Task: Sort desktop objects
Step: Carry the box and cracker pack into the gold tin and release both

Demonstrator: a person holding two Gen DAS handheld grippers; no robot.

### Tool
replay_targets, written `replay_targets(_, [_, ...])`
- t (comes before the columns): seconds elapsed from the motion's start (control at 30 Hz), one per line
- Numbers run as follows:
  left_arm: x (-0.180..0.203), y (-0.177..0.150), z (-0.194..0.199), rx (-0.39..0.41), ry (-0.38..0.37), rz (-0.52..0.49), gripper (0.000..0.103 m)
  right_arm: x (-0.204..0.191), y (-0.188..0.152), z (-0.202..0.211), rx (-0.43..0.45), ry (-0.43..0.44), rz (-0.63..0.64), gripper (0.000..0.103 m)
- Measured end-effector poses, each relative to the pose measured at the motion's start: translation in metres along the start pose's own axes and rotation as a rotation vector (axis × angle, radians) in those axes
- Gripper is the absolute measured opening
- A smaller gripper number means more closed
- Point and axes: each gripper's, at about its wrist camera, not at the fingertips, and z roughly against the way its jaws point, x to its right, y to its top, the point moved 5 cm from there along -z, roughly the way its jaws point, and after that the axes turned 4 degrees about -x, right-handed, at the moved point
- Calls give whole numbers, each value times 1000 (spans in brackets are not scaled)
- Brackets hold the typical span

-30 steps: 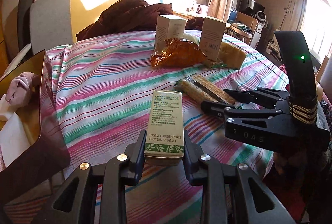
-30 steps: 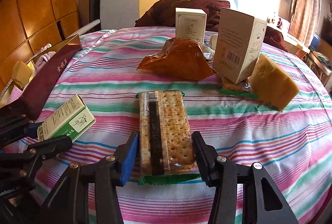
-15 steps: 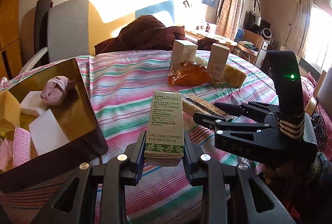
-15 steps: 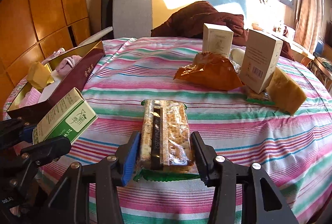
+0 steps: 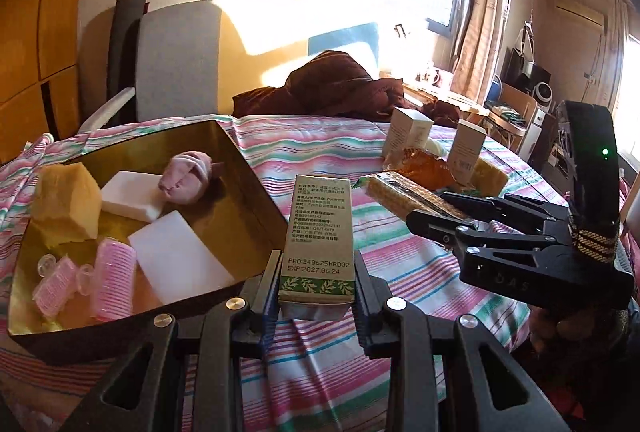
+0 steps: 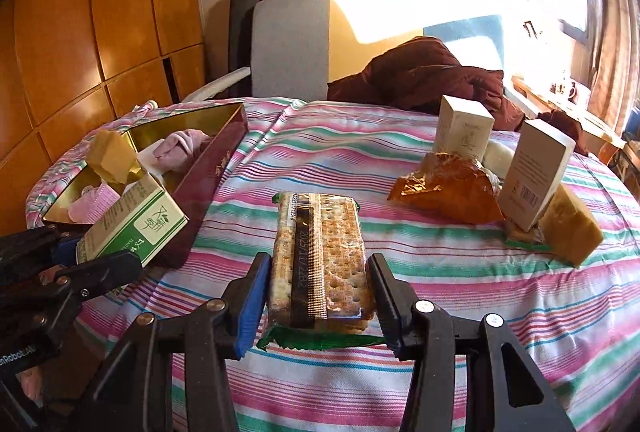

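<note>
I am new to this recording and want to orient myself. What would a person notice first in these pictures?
First, each gripper holds something: the left gripper clamps a green-and-tan carton, the right gripper a pack of crackers. Next comes the gold-lined box at the table's left, holding sponges and pink hair rollers. At the far right stand two white cartons by an orange snack bag.

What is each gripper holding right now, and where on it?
Left gripper pinches the green carton by the sides of its near end. Right gripper grips the cracker pack across its near end.
</note>
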Motion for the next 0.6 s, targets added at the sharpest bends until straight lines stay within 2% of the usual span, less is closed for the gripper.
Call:
replay_targets(0.37, [-95, -3, 16, 10, 141, 147, 31, -79, 45, -15, 19, 153, 120, 50])
replay_targets(0.6, [-133, 2, 10, -45, 149, 192, 31, -121, 69, -46, -22, 218, 162, 50])
